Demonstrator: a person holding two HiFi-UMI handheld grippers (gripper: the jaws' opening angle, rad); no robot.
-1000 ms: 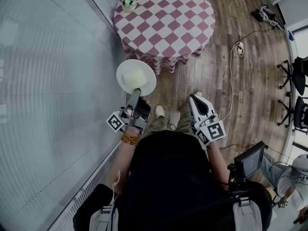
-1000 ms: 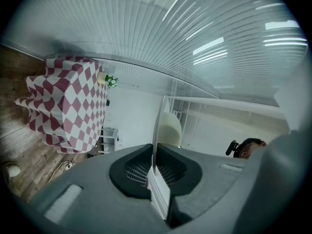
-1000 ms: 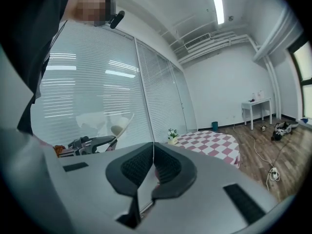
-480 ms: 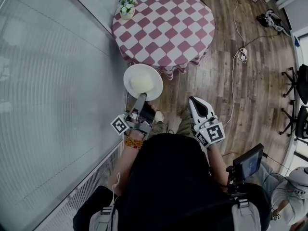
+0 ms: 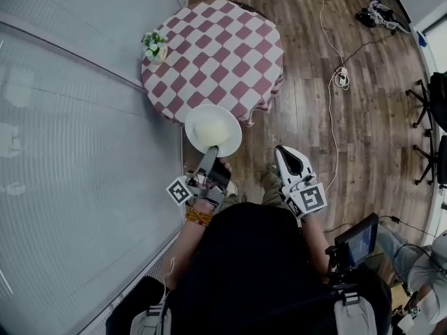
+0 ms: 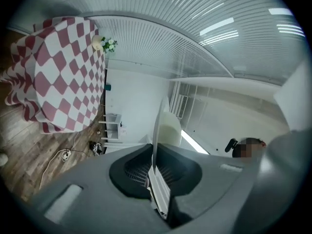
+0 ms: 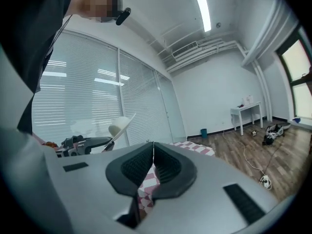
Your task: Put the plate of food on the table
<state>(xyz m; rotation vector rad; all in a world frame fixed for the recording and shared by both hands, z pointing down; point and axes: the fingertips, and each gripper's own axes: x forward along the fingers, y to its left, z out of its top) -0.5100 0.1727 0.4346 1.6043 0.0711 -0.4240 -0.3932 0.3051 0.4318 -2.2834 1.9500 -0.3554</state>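
Window blinds (image 5: pixel 70 152) on the left, wood floor (image 5: pixel 314 117) on the right. Flower pot (image 5: pixel 154 47) at the left edge of the round checkered table (image 5: pixel 223 47). Left gripper (image 5: pixel 211 155) pinches the rim of the white plate (image 5: pixel 234 132), which carries a pale food mound (image 5: pixel 211 128) and is held at the table's near edge. Right gripper (image 5: pixel 283 150): jaws pressed together, empty.

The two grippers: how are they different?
The left gripper pinches the plate's rim; the right gripper holds nothing. The left gripper is turned on its side; the right gripper sits upright. Both are shut, and both point toward the table.
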